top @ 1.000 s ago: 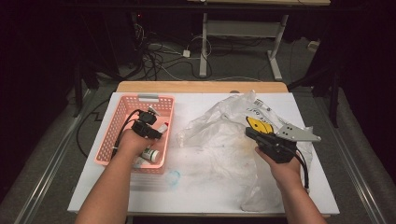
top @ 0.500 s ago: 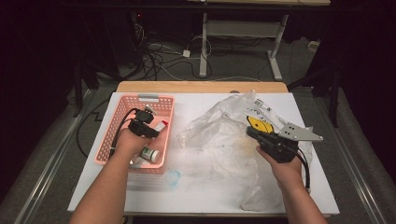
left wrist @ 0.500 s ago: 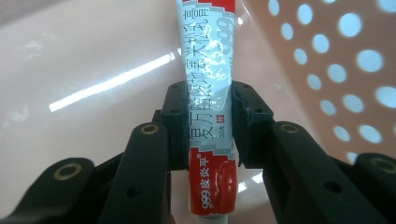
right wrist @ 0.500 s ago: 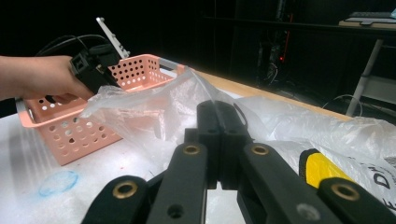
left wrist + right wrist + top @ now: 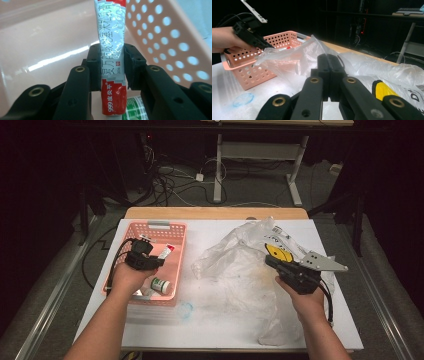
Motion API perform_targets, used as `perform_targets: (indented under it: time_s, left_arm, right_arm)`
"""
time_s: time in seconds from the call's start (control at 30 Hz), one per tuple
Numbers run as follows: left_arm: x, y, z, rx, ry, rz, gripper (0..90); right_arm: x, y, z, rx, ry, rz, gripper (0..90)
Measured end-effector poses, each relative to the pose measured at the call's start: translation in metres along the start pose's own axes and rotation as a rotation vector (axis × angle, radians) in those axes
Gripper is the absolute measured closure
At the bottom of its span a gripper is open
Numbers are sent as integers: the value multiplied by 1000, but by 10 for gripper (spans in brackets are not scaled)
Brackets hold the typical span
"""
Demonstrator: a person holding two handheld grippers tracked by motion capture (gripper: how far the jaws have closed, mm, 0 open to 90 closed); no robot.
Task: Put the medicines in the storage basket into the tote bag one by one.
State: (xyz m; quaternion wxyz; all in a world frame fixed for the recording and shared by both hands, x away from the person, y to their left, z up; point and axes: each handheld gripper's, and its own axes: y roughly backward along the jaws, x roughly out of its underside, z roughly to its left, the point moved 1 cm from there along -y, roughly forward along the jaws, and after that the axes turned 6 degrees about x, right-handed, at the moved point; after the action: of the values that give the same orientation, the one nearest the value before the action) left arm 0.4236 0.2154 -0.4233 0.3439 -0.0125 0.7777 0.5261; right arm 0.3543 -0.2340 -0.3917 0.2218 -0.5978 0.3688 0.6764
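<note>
Left gripper (image 5: 110,65) clamped on ointment tube (image 5: 110,50), lifted above pink basket (image 5: 172,270). Right gripper (image 5: 328,72) pinched on edge of clear plastic bag (image 5: 294,57), beside basket on white table (image 5: 210,320).

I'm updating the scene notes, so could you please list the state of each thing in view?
Left gripper: shut on the ointment tube.
Ointment tube: clamped, over the basket.
Right gripper: shut on the plastic bag.
Plastic bag: crumpled, pinched.
Basket: upright, holding a green-labelled bottle.
</note>
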Motion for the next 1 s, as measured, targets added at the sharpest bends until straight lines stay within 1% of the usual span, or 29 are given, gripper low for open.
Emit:
perform_targets:
  time_s: [0.1,0.2,0.3,0.4,0.47,0.5,0.57,0.63,0.73,0.77,0.8,0.83,0.87,0.93,1.0]
  left_arm:
    - [3,11,-3,26,10,-60,679]
    - [7,17,-8,17,-3,-84,679]
    - [12,20,-11,2,-7,-103,679]
    - [17,21,-11,11,4,-126,678]
    - [21,23,-13,1,-12,-132,678]
    - [22,23,-14,4,-18,-137,678]
    - [25,24,-16,20,-16,-152,678]
    - [29,26,-20,25,-25,-176,678]
    - [34,28,-26,17,-43,-203,678]
    - [36,28,-29,8,-48,-213,678]
    - [37,29,-31,-1,-58,-220,678]
    - [38,29,-33,1,-63,-229,678]
    - [40,29,-35,-2,-73,-236,678]
    - [42,28,-39,-23,-107,-238,677]
    - [44,28,-41,-19,-110,-251,678]
  right_arm:
    - [0,0,0,2,1,-1,900]
    - [-1,0,1,-1,4,0,900]
    - [-2,1,3,-4,14,-2,900]
    - [-2,1,4,-7,14,-4,900]
    - [-2,1,3,-8,14,-3,900]
    - [-2,1,3,-7,14,-2,900]
    - [-1,1,3,-6,13,-1,900]
    - [-1,1,4,-6,10,0,900]
    - [-1,0,4,-4,26,6,900]
    - [-1,-1,4,-6,30,6,900]
    - [-1,-1,4,-7,25,6,900]
    - [-1,-1,4,-7,25,6,900]
    - [-1,-1,4,-7,26,7,900]
    - [-1,-1,4,-8,27,7,900]
    - [-1,-1,4,-10,35,7,900]
